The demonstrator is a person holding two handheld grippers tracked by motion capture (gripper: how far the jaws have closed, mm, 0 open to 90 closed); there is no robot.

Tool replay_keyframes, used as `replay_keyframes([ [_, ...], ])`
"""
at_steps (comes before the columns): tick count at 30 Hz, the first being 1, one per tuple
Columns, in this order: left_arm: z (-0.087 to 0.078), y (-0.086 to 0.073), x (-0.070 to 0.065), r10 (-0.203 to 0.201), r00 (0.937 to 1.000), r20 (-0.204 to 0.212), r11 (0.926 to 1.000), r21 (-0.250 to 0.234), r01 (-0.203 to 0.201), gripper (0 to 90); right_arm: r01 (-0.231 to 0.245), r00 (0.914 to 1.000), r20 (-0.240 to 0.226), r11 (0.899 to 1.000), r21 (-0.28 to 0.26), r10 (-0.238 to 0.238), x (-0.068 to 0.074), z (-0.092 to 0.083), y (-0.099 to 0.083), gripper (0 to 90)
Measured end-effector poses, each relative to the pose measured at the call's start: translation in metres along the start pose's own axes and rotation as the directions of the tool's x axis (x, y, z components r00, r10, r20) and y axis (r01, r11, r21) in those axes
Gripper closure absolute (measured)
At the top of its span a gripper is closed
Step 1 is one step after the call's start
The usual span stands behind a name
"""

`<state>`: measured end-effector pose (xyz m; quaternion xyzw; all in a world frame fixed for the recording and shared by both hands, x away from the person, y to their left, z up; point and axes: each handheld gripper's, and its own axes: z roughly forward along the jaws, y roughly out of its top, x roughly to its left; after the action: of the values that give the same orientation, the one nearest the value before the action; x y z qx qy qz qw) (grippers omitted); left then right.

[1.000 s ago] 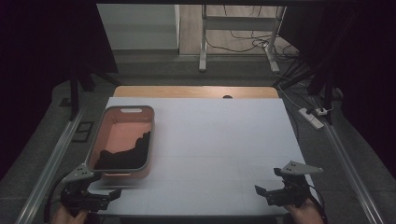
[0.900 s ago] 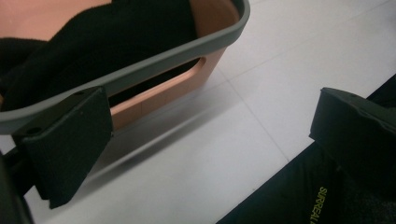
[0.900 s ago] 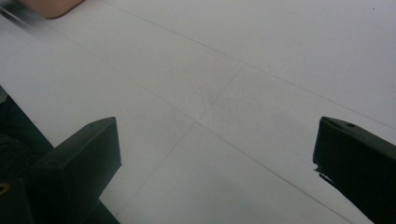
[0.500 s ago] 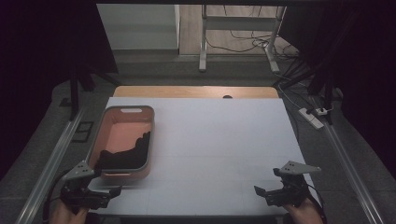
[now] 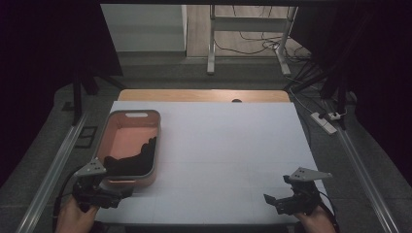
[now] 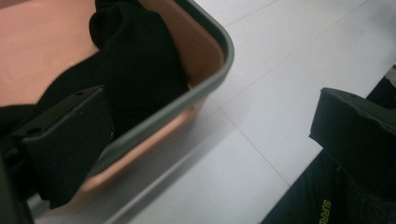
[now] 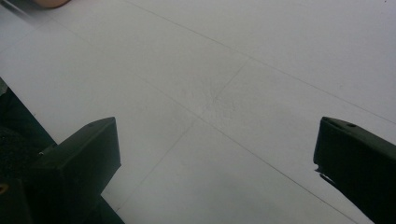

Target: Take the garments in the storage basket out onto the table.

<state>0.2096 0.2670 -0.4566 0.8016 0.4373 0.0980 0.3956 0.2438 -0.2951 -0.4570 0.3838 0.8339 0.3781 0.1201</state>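
Note:
A salmon-pink bin point(image 5: 149, 127) with a grey rim stands on the left of the white table point(image 5: 228, 141). A black cloth point(image 5: 130, 162) lies heaped in its near end. My left gripper point(image 5: 120, 194) is held low at the bin's near corner, open, with nothing between the jaws. In the left gripper view this gripper point(image 6: 210, 140) spans the bin's corner point(image 6: 212, 81), and the cloth point(image 6: 133, 70) lies beyond the left jaw. My right gripper point(image 5: 274, 201) hovers open near the table's front right edge. In the right gripper view it point(image 7: 215, 158) is over bare white tabletop point(image 7: 219, 70).
A wooden strip point(image 5: 204, 95) runs along the table's far edge. Metal rails point(image 5: 53, 165) flank the table on both sides. A power strip point(image 5: 324, 121) and cables lie on the floor at the right. A dark garment with yellow lettering point(image 6: 322, 207) hangs below the front edge.
The left gripper has edged slightly forward towards the bin's near corner. The right gripper has hardly moved.

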Motion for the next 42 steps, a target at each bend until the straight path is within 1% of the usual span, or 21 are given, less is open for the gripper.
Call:
replay_keyframes([
  [1,0.000,0.000,0.000,0.000,1.0000,0.000,1.0000,0.000,0.000,0.0,0.000,1.0000,0.000,1.000,0.000,0.000,0.000,0.000,0.000,0.4],
  [3,0.003,0.004,0.004,0.004,0.9998,-0.021,1.0000,0.007,-0.003,0.0,0.000,1.0000,-0.001,1.000,0.002,0.000,0.000,0.000,0.000,0.3],
  [4,0.003,0.004,0.004,0.004,0.9998,-0.021,1.0000,0.007,-0.003,0.0,0.000,1.0000,-0.001,1.000,0.002,0.000,0.000,0.000,0.000,0.3],
  [5,0.005,0.006,0.006,0.012,0.9994,-0.034,0.9999,0.005,-0.011,0.0,0.002,1.0000,-0.001,1.000,0.004,-0.002,0.000,0.001,0.000,0.3],
  [8,0.009,0.011,0.008,0.015,0.9985,-0.052,0.9996,0.024,-0.014,0.0,0.004,1.0000,-0.004,1.000,0.007,-0.004,0.000,0.001,0.000,0.3],
  [10,0.011,0.012,0.008,0.015,0.9983,-0.056,0.9995,0.028,-0.014,0.0,0.005,1.0000,-0.009,1.000,0.006,-0.005,0.000,0.001,0.000,0.3],
  [16,0.021,0.021,0.016,0.007,0.9980,-0.063,0.9986,0.052,-0.004,0.0,0.011,0.9999,-0.011,1.000,0.008,-0.011,0.001,0.001,0.000,0.4],
  [17,0.024,0.024,0.019,0.007,0.9979,-0.064,0.9980,0.064,-0.003,0.0,0.018,0.9998,-0.007,1.000,0.015,-0.018,0.001,0.001,0.000,0.4],
  [21,0.033,0.032,0.024,0.025,0.9958,-0.088,0.9941,0.108,-0.015,0.0,0.014,0.9999,-0.001,1.000,0.011,-0.014,0.002,0.002,0.000,0.3],
  [22,0.035,0.035,0.025,0.029,0.9949,-0.096,0.9922,0.124,-0.017,0.0,0.011,0.9999,-0.003,1.000,0.011,-0.011,0.001,0.002,0.000,0.3],
  [25,0.040,0.043,0.029,0.044,0.9944,-0.096,0.9870,0.158,-0.029,0.0,0.006,1.0000,0.000,1.000,0.007,-0.006,0.001,0.001,0.000,0.3],
  [28,0.046,0.050,0.034,0.051,0.9951,-0.084,0.9805,0.193,-0.034,0.0,0.008,1.0000,-0.002,1.000,0.008,-0.008,0.001,0.002,0.000,0.3],
  [30,0.050,0.054,0.038,0.058,0.9960,-0.068,0.9765,0.211,-0.043,0.0,0.010,0.9999,0.001,1.000,0.011,-0.010,0.001,0.002,0.001,0.3],
  [32,0.055,0.058,0.041,0.070,0.9957,-0.061,0.9708,0.234,-0.054,0.0,0.009,1.0000,0.001,1.000,0.012,-0.009,0.001,0.002,0.001,0.3],
  [33,0.055,0.058,0.041,0.070,0.9957,-0.061,0.9708,0.234,-0.054,0.0,0.010,1.0000,0.001,1.000,0.012,-0.010,0.001,0.002,0.001,0.3],
  [34,0.061,0.061,0.044,0.084,0.9950,-0.054,0.9611,0.268,-0.067,0.0,0.009,1.0000,0.001,1.000,0.012,-0.009,0.001,0.002,0.001,0.3],
  [36,0.067,0.065,0.045,0.102,0.9940,-0.040,0.9495,0.302,-0.085,0.0,0.009,1.0000,0.001,1.000,0.013,-0.009,0.001,0.002,0.001,0.3],
  [38,0.073,0.068,0.045,0.129,0.9912,-0.031,0.9390,0.325,-0.112,0.0,0.008,1.0000,0.001,1.000,0.014,-0.008,0.001,0.002,0.001,0.3],
  [40,0.078,0.071,0.046,0.167,0.9837,-0.067,0.9305,0.341,-0.135,0.0,0.009,1.0000,0.002,1.000,0.015,-0.009,0.001,0.002,0.001,0.3],
  [41,0.078,0.071,0.046,0.167,0.9837,-0.067,0.9305,0.341,-0.135,0.0,0.009,1.0000,0.001,1.000,0.015,-0.009,0.001,0.002,0.001,0.3],
  [42,0.081,0.072,0.048,0.176,0.9823,-0.064,0.9257,0.350,-0.143,0.0,0.009,1.0000,0.001,1.000,0.015,-0.009,0.001,0.002,0.001,0.3],
])
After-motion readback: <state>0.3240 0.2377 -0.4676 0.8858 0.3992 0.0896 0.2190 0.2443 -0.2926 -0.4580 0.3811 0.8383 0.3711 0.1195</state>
